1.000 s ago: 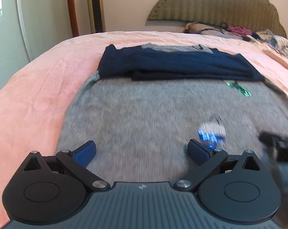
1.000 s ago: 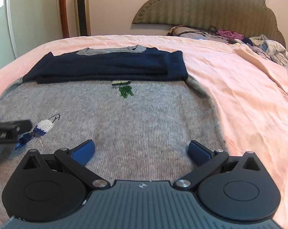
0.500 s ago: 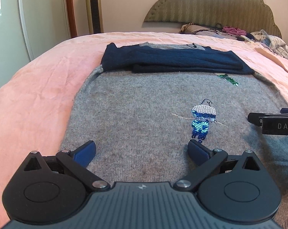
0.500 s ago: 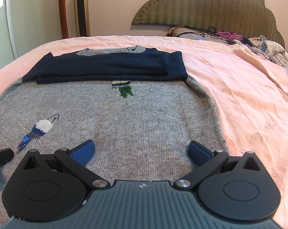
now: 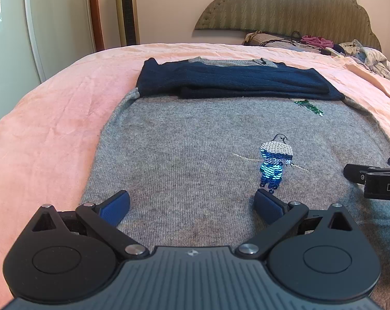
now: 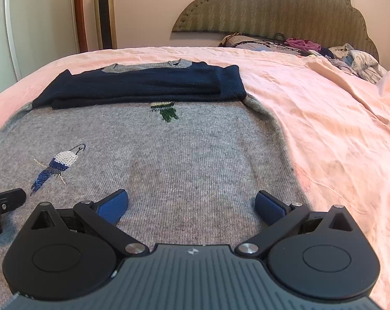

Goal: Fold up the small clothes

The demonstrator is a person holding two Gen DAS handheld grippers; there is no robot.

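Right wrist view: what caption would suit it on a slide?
Open right gripper poised over a grey sweater, its navy sleeves folded across the chest, on a pink bedspread.

The left gripper (image 5: 191,204) and the right gripper (image 6: 192,204) are held low and level, side by side, with the jaws of both spread wide and nothing gripped between them.

Grey ribbed knit sweater (image 5: 195,155) with folded navy sleeves (image 5: 233,82); white-and-blue sequin bird (image 5: 273,162), green sequin bird (image 6: 166,111). Wrinkled salmon-pink bed sheet (image 6: 337,118). Olive zigzag-patterned scalloped headboard (image 6: 272,7). Black claws, blue pads (image 5: 116,206).
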